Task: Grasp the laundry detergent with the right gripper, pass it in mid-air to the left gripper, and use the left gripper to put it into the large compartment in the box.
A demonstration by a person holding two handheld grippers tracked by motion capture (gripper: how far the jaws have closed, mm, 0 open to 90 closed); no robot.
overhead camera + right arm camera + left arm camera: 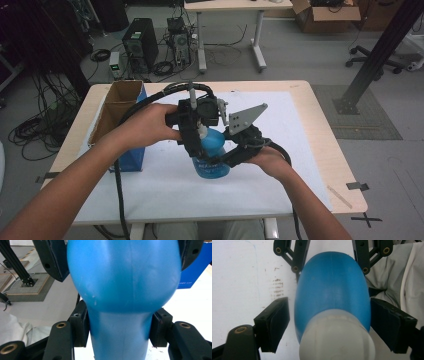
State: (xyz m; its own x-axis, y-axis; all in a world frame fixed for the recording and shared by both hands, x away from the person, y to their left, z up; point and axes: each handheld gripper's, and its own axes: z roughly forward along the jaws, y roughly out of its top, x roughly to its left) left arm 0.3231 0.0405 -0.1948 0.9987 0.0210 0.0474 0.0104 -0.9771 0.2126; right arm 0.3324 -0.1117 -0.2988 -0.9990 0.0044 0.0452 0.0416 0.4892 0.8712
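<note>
Bottle (211,157) of blue plastic stood mid-surface (300,150), right tongs (119,327) clamped on its narrow waist; left tongs (329,322) straddled its white cap (337,337) from above, pads apart, not touching.

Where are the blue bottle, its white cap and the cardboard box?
blue bottle (210,161): high view, on its labelled lower body.
white cap (334,340): left gripper view, on the cap's rounded top.
cardboard box (116,107): high view, on the brown inner wall of the open box.
</note>
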